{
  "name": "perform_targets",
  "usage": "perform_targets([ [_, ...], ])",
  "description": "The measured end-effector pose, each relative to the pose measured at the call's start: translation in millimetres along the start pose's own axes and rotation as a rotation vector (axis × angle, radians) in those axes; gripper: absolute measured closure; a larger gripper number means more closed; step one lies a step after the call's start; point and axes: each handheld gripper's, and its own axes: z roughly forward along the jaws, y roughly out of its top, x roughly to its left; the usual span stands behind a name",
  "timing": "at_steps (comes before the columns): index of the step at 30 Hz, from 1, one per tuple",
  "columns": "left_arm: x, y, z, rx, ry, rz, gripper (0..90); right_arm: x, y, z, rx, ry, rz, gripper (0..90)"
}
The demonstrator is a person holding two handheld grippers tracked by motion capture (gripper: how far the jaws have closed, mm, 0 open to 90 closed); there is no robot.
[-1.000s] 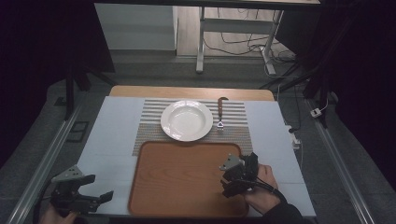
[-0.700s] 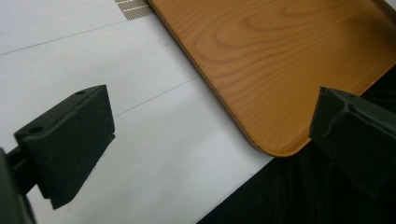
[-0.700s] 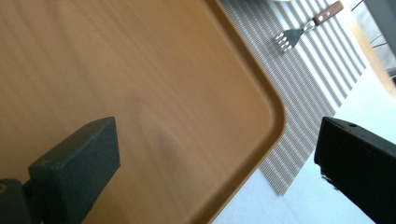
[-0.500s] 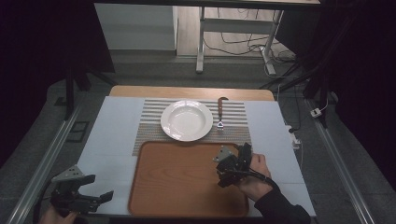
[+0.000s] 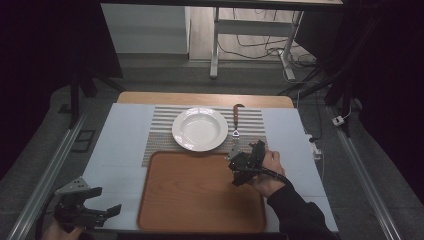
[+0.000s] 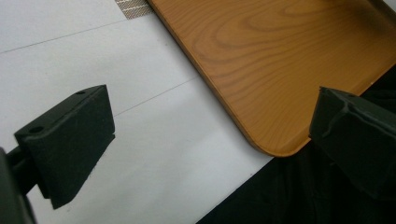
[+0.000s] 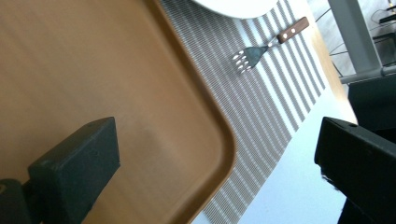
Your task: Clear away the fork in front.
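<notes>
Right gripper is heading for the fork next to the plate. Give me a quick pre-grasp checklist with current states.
1. Right gripper jaws open: ok, wide apart and holding nothing in the right gripper view.
2. Fork free to pick: ok, it lies flat on the striped placemat, nothing on it.
3. Fork apart from the white plate: ok, a gap shows in the high view.
4. Gripper lined up on the fork: not ok, it hangs over the far right corner of the wooden tray, short of the fork.
5. Left gripper out of the way: ok, open at the near left table edge.
</notes>
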Motion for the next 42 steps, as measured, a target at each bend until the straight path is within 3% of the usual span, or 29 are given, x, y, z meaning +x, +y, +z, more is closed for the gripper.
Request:
perform_targets([
  [11,0.5,0.1,0.1,0.002,-0.004,-0.004,0.1,-17.4,16.8,24.7,0.026,-0.038,-0.021,0.3],
  [15,0.7,0.1,0.1,0.001,-0.006,-0.005,0.1,-24.9,22.5,38.6,0.040,-0.058,-0.052,3.8],
  [20,1.2,0.0,0.2,0.002,-0.009,-0.006,0.1,-30.9,24.7,47.5,0.047,-0.079,-0.056,7.9],
  [34,1.4,0.2,0.6,0.008,-0.011,-0.006,0.2,-33.8,30.7,82.2,0.088,-0.076,-0.133,30.8],
  [37,1.5,0.2,0.6,0.008,-0.011,-0.006,0.3,-31.2,32.4,89.9,0.095,-0.079,-0.177,39.4],
  [42,1.4,0.1,0.6,0.010,-0.012,-0.006,0.3,-27.4,33.7,99.0,0.118,-0.076,-0.208,50.9],
])
